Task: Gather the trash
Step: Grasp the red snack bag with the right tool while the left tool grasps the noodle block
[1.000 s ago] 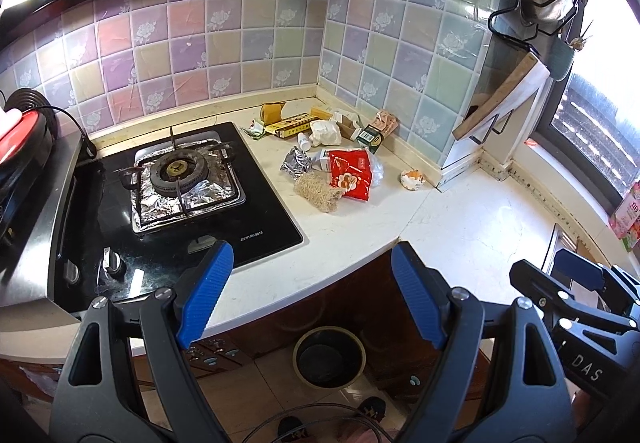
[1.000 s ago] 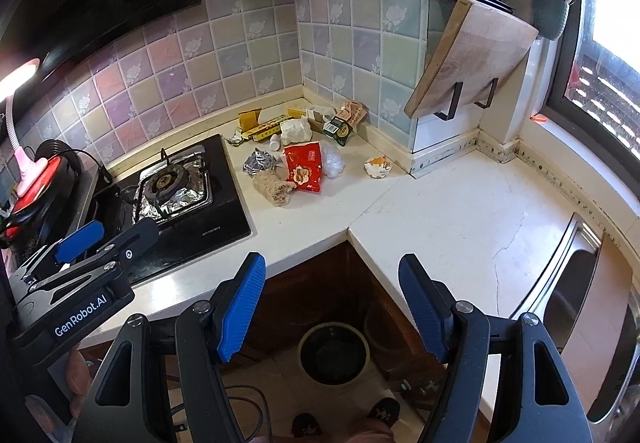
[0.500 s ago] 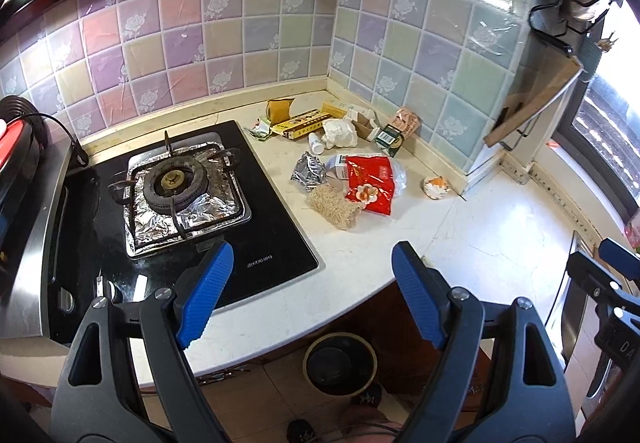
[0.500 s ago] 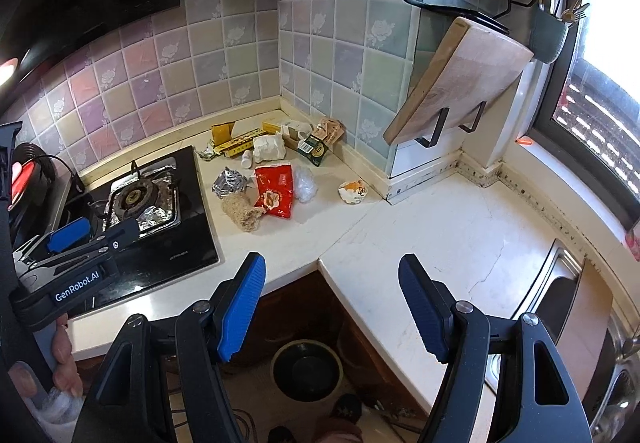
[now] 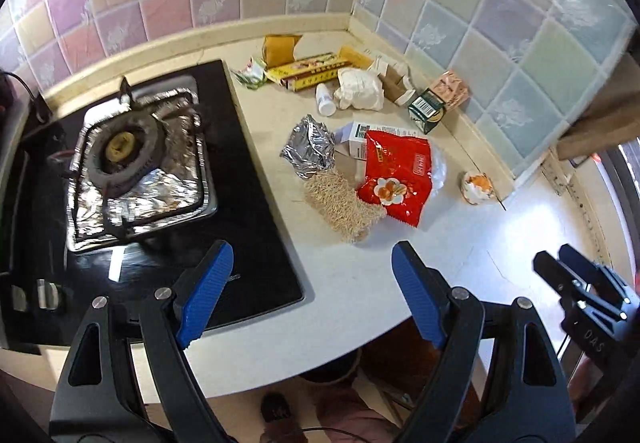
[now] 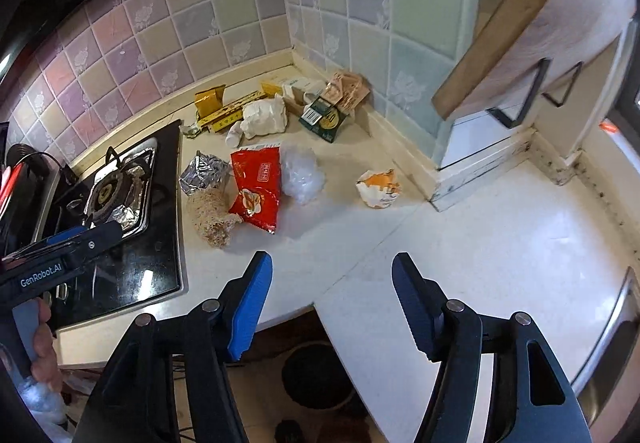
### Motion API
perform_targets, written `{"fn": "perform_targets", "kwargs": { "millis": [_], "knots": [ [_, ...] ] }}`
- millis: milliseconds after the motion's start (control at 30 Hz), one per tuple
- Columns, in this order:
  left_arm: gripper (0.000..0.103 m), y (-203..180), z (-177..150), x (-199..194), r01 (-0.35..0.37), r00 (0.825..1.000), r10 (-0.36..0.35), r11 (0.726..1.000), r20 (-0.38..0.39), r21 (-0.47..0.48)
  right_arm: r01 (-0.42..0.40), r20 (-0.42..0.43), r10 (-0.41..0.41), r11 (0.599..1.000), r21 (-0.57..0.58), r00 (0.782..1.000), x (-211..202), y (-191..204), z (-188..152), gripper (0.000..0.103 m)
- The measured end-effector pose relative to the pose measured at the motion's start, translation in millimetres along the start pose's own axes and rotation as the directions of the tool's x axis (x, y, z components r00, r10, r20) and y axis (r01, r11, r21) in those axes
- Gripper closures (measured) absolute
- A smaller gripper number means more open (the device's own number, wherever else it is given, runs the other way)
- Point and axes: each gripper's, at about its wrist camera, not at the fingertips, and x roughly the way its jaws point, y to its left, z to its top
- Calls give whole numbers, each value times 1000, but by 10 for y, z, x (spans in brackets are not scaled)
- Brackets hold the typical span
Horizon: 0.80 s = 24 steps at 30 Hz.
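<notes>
Over counter edge (image 5: 360,323) | left claw (image 5: 312,283) wide | right claw (image 6: 332,291) wide, bare counter ahead

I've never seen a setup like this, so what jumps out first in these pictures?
A heap of litter fills the tiled counter corner, with a bright red snack wrapper lying in front beside crumpled silver foil. To the left sits a foil-lined gas burner. Blue-padded fingers frame the bottom of both views, spread and empty.

Glossy red plastic wrapper (image 5: 396,175), crinkled shiny foil (image 5: 310,151), glossy black glass hob (image 5: 248,211), rough fibrous scrubber (image 5: 340,203)
</notes>
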Motion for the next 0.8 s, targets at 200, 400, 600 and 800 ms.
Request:
{"fn": "perform_targets", "kwargs": {
  "millis": [200,400,600,800],
  "knots": [
    [23,-24,217,669,-2,997,-3,998,-81,-61,-143,-75,142,990,-9,987,1048,100,306,43],
    [23,-3,300,1113,-17,991,1,993,-133,-118,-235,-114,233,972,-6,966,1790,311,503,48],
    [24,34,301,1342,-11,984,-16,989,-176,-148,-314,-139,311,950,6,940,2252,422,589,56],
    [43,2,302,1491,20,977,-53,987,-206,-157,-366,-150,361,931,-5,920,2480,536,610,79]
  ]
}}
